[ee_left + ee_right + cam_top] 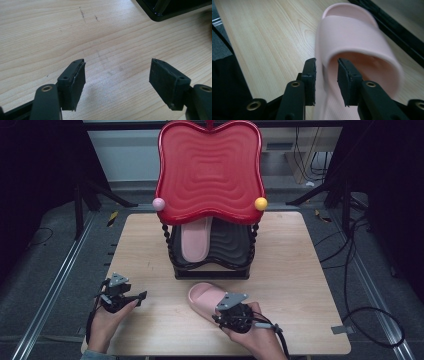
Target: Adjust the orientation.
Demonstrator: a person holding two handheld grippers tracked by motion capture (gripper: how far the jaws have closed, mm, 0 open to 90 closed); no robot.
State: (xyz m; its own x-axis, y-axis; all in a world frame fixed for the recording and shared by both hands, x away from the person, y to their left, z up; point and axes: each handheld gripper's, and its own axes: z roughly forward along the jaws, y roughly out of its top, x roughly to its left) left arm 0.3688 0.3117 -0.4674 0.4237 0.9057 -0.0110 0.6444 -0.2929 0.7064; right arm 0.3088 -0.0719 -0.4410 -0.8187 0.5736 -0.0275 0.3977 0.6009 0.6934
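The right gripper (pixel 223 311) lay at the near right of the wooden table (pixel 300 270), held in the person's right hand (pixel 255 330). In the right gripper view its two black jaws straddled the side wall of a pink slipper (pixel 352 42): one pad (pixel 310 80) stood outside the wall and the other inside the foot opening. A narrow gap was visible on each side of the wall, so the jaws were slightly parted and did not press on the slipper. The slipper (pixel 206 299) lay flat on the table, just near of the rack and touching the gripper's tips, with its toe end pointing far-left.

The left gripper (pixel 132 297) rested at the near left of the table, in the left hand (pixel 107 317), well apart from the slipper. In the left gripper view its jaws stood wide open over bare wood, with nothing between the pads (pixel 75 83).

A two-tier rack (pixel 210 270) stood at the far centre of the table. Its upper tier was a red wavy tray (pixel 210 170), tilted up toward the camera, with a pink ball (pixel 158 203) at its left corner and a yellow ball (pixel 261 203) at its right corner. The lower black tray (pixel 232 245) carried a second pink slipper (pixel 196 240) on its left half. The rack's black base edge (pixel 397 32) ran directly beyond the slipper on the table, closing off the far side. Cables (pixel 360 285) lay on the floor to the right
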